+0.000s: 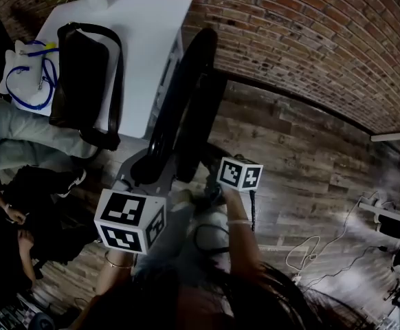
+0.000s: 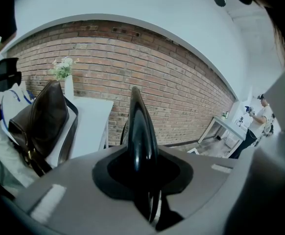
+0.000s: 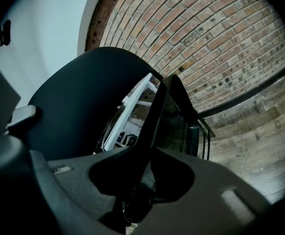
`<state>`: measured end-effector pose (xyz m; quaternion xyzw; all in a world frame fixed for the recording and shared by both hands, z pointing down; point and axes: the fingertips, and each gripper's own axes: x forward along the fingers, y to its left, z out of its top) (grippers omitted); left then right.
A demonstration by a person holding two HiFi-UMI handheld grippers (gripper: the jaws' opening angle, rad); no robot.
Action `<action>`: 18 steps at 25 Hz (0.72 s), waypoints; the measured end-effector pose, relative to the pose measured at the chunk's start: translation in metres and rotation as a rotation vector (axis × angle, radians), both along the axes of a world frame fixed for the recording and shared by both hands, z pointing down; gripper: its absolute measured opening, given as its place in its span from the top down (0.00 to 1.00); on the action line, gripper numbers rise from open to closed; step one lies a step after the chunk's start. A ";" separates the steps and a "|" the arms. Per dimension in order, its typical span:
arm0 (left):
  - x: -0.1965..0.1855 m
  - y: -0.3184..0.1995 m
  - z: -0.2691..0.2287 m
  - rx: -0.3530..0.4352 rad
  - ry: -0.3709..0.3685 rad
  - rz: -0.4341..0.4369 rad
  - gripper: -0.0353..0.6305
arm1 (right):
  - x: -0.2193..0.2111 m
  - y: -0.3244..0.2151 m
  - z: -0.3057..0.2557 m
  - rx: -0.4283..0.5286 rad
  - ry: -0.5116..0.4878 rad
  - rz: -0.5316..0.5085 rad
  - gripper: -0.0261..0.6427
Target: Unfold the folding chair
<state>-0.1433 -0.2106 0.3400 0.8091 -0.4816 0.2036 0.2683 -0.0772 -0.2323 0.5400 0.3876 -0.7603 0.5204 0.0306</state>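
Folding chair upright; left gripper, right gripper each clamped on its black edge.

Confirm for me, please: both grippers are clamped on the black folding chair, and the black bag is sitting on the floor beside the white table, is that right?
Not quite. The head view shows the black bag lying on the white table, not on the floor. The rest holds: the left gripper and the right gripper are each clamped on the black folding chair.
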 end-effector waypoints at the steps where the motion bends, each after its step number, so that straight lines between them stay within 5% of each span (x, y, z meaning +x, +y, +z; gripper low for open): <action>1: 0.003 0.003 0.000 -0.001 -0.001 0.001 0.84 | 0.003 0.003 0.000 -0.002 -0.004 0.001 0.81; 18: 0.036 0.050 -0.003 -0.040 0.011 -0.114 0.84 | 0.031 0.040 -0.007 -0.003 -0.019 -0.103 0.82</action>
